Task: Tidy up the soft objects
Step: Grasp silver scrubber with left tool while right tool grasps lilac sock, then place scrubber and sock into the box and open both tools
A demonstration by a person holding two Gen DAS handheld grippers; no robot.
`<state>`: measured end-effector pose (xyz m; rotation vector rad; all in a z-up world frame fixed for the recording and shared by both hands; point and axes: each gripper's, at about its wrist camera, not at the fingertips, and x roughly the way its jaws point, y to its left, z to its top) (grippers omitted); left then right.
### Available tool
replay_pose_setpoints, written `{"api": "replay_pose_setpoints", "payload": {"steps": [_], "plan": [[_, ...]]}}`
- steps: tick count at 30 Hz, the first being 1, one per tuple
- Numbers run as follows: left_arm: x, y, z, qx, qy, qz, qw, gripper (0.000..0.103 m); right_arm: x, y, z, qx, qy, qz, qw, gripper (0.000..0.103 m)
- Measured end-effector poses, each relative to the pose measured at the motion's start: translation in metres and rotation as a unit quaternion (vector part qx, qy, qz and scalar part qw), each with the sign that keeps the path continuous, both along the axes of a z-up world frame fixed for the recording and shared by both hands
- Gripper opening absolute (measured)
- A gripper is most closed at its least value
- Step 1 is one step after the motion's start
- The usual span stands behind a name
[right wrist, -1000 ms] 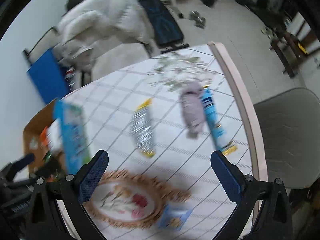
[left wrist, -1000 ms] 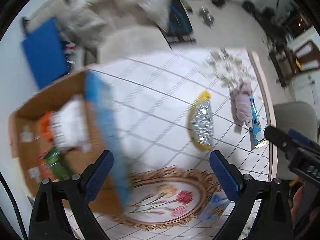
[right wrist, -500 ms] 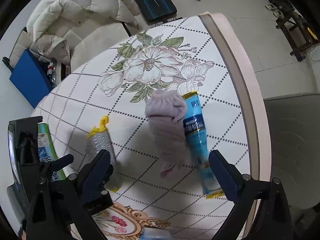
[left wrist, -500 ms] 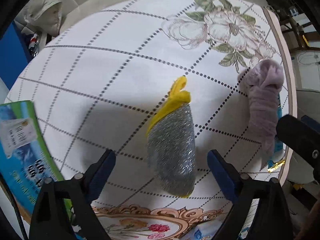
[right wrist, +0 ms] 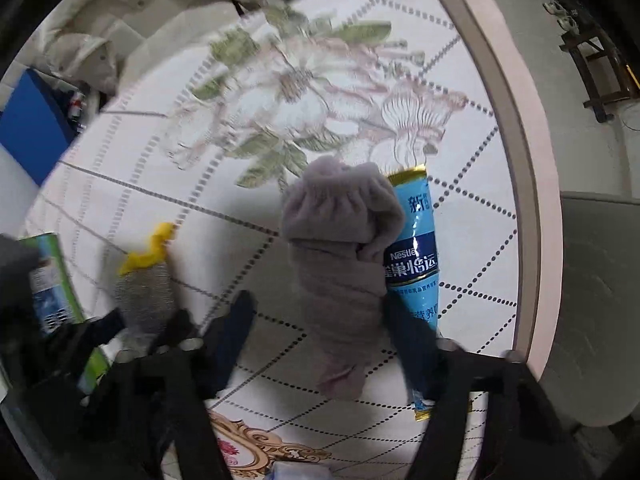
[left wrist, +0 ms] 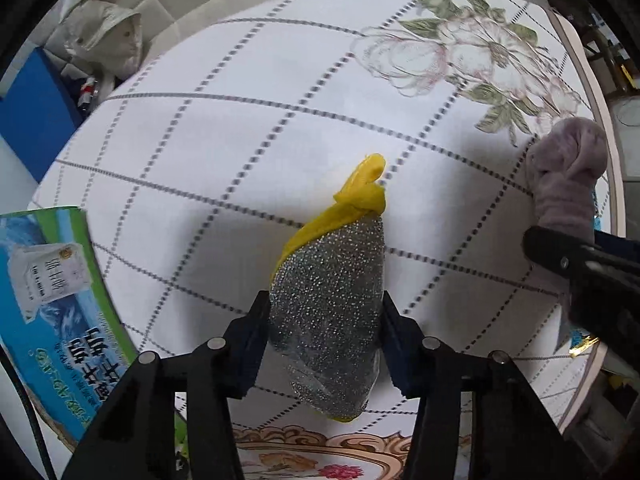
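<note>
A silver scouring sponge with a yellow back (left wrist: 332,300) lies on the checked tablecloth. My left gripper (left wrist: 324,336) is closed on its near end, both pads touching its sides. A rolled mauve sock (right wrist: 340,272) lies to its right; it also shows in the left wrist view (left wrist: 564,184). My right gripper (right wrist: 320,340) straddles the sock's near end, jaws still a little apart from it on the left side. The sponge also shows in the right wrist view (right wrist: 144,292).
A blue Nestle sachet (right wrist: 416,264) lies against the sock's right side. A green and blue box (left wrist: 52,300) sits at the left. An ornate framed flower picture (left wrist: 320,460) lies at the near edge. The table's pink rim (right wrist: 520,160) runs along the right.
Both grippers have dropped down to the table. The left one has closed on the sponge. The right one has narrowed around the sock.
</note>
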<state>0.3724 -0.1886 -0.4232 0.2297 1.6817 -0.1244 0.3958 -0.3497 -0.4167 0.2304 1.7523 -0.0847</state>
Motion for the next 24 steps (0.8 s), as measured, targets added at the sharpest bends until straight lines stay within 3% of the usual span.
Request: {"api": "replay_pose_setpoints", "payload": {"steps": [1, 6, 13, 19, 24], "plan": [[-0.001, 0.004, 0.003, -0.003, -0.001, 0.004, 1.0, 0.048, -0.001, 0.001, -0.002, -0.003, 0.001, -0.001, 1.0, 0.043], [-0.004, 0.03, 0.035, -0.031, -0.027, 0.026, 0.9988, 0.048, -0.014, 0.004, 0.023, 0.001, -0.031, -0.011, 0.999, 0.042], [-0.023, 0.097, 0.139, -0.098, -0.092, 0.054, 0.9895, 0.048, -0.049, 0.048, 0.104, 0.068, -0.1, 0.007, 0.993, 0.041], [-0.048, 0.201, 0.207, -0.093, -0.126, 0.089, 0.9837, 0.048, -0.08, 0.14, 0.173, 0.14, -0.142, 0.049, 0.979, 0.041], [-0.051, 0.312, 0.2, -0.042, -0.114, 0.143, 0.9822, 0.048, -0.103, 0.262, 0.185, 0.189, -0.133, 0.105, 0.967, 0.041]]}}
